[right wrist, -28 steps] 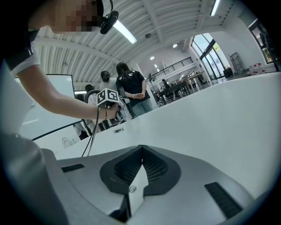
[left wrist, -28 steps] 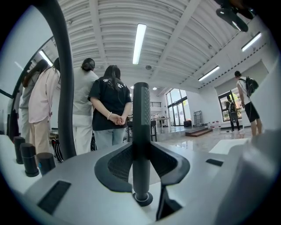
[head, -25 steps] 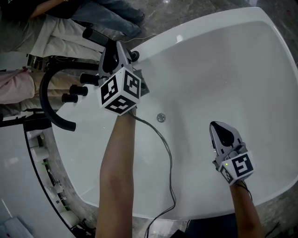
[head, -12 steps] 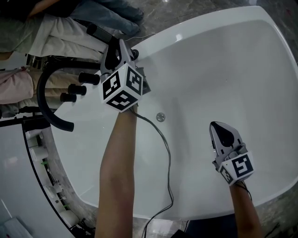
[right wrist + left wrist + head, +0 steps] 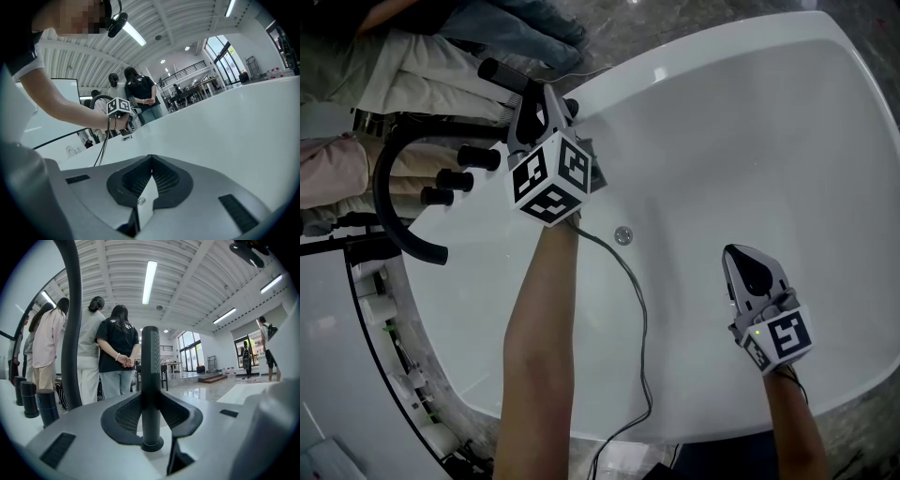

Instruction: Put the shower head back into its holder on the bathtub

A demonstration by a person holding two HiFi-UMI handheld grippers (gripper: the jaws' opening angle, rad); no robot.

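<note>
1. My left gripper (image 5: 532, 111) was clamped on the shower head (image 5: 501, 73). In the left gripper view its dark stem (image 5: 151, 357) stood upright between the pads, which were pressed against it on both sides. I judged the hold was taken on the stem so that an end stayed free to slide into a socket.
2. I held the shower head at the bathtub (image 5: 750, 141) rim, on the far-left edge, just beside the black arched spout (image 5: 386, 202) and the row of knobs (image 5: 472, 157). That put it by the fittings where it belongs rather than down in the basin.
3. I could not pick out the holder itself. The gripper's marker cube covered that stretch of rim, so it was probably among those black fittings, but I would not swear to it.
4. My right gripper (image 5: 742, 262) hung over the white basin, well apart from the fittings. Its jaws were together with nothing between them in the right gripper view (image 5: 149, 161). It seemed parked there to stay out of the left arm's way.
5. A thin cable (image 5: 639, 319) ran from the left gripper across the basin, past the drain (image 5: 623, 236). It lay slack, so it was not pulling on the wrist.
6. My reading was that the seating was not yet done. The next move called for lining the stem up with the socket before letting go.
</note>
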